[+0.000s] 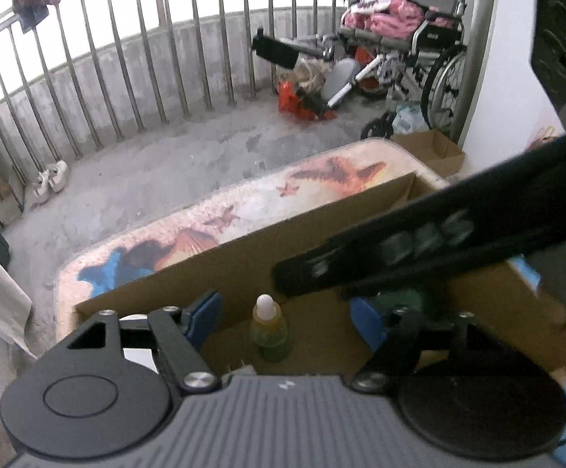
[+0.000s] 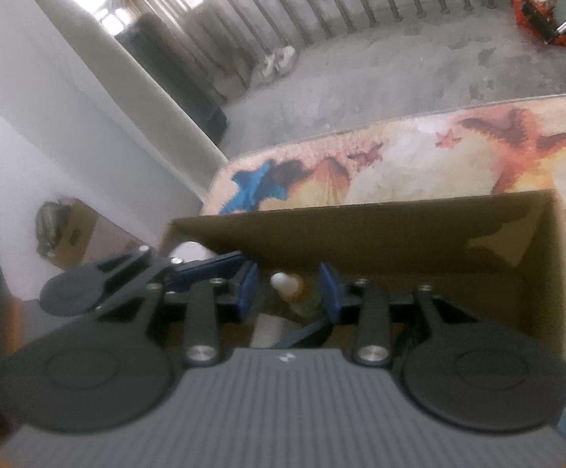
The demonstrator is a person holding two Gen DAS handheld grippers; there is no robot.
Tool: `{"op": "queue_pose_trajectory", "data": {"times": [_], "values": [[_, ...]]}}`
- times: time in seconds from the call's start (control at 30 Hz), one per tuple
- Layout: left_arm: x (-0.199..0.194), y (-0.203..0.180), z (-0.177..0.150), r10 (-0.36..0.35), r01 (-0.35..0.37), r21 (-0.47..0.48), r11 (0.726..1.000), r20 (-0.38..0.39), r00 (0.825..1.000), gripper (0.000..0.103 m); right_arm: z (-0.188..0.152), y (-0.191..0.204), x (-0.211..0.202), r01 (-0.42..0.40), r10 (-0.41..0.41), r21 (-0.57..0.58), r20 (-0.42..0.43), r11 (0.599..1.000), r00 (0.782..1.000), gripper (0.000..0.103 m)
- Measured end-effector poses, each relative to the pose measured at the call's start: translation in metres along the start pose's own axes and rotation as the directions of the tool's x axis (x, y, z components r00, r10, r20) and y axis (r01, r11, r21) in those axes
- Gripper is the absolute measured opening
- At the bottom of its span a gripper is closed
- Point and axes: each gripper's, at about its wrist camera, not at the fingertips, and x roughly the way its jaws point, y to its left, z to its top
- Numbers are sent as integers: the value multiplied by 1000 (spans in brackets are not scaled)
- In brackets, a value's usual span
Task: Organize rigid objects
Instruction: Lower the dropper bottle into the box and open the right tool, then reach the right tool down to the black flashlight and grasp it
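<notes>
A small bottle (image 1: 269, 329) of yellowish liquid with a white cap stands upright inside an open cardboard box (image 1: 244, 261). My left gripper (image 1: 287, 318) hangs over the box, open, its blue pads wide on either side of the bottle and clear of it. A black bar of the right tool (image 1: 439, 241) crosses above it from the right. In the right wrist view the bottle (image 2: 289, 286) lies between the pads of my right gripper (image 2: 289, 292), with a gap on both sides. The left tool (image 2: 99, 292) shows at the left, over the box (image 2: 400, 241).
The box sits on a butterfly-print mat (image 1: 283, 199) on a concrete balcony floor. A metal railing (image 1: 146, 58) runs along the back, with white shoes (image 1: 51, 179) at its foot. A wheelchair (image 1: 419, 46) and a small carton (image 1: 435, 148) stand at the right.
</notes>
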Motion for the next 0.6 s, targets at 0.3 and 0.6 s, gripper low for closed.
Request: {"op": "queue_pose_trajectory", "data": {"times": [0.3, 0.6], "values": [[-123, -12, -33, -24, 27, -12, 1000, 170, 985, 87, -46, 32, -128, -37, 43, -39, 155, 999, 987, 40], [-177, -38, -125, -43, 58, -76, 995, 190, 981, 89, -154, 57, -223, -74, 104, -122, 261, 990, 960, 44]]}}
